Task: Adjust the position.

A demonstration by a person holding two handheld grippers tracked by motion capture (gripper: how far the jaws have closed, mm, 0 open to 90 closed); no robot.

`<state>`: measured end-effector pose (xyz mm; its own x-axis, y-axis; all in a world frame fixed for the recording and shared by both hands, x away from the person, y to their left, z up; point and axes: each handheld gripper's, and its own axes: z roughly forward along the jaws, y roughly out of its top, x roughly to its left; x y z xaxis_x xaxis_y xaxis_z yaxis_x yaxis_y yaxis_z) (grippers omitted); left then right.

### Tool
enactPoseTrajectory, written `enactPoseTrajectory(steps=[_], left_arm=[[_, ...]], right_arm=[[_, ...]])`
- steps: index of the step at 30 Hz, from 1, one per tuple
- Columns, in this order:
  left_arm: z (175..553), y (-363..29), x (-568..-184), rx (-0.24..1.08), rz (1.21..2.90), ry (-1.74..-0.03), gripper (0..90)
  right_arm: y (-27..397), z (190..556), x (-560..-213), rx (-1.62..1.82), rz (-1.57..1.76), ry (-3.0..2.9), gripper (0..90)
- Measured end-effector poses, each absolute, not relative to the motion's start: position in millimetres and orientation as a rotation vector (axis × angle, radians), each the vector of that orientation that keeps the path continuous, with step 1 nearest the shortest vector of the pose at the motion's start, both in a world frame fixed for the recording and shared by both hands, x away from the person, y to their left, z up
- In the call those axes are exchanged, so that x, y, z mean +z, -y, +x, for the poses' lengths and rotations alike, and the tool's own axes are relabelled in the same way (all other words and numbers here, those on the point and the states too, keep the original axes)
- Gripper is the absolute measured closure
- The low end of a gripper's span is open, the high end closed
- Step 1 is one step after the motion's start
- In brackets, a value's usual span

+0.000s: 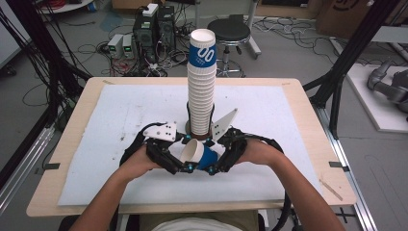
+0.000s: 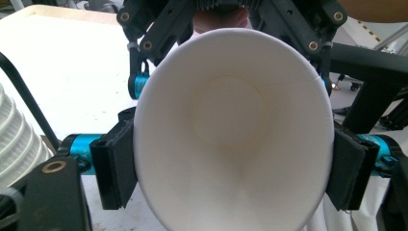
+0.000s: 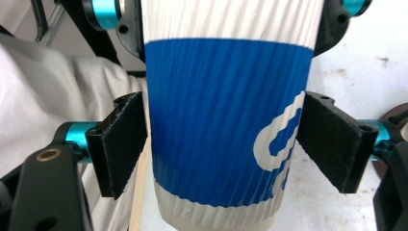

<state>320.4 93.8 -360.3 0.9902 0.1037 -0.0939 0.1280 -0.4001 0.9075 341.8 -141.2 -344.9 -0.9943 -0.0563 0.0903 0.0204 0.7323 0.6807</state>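
High view: my left tool pinches the paper cup near its rim while my right tool grips its blue body, holding it sideways above the bench, before the cup stack, probably for stacking.

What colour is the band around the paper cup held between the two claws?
Blue, with a white looped mark, on the ribbed white cup. The right gripper view shows it best.

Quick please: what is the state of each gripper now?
Left gripper: closed on the rim end of the paper cup.
Right gripper: closed on the same cup's blue body.
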Motion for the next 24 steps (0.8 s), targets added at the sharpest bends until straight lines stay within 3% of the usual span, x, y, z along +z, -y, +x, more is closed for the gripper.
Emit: enactPoseTrajectory(steps=[24], left_arm=[[318.3, -87.3, -363.2, -0.024, 2.044, -0.143, 20.3]], right_arm=[[136.3, 341.6, -352.2, -1.01, 0.038, 2.806, 27.6]])
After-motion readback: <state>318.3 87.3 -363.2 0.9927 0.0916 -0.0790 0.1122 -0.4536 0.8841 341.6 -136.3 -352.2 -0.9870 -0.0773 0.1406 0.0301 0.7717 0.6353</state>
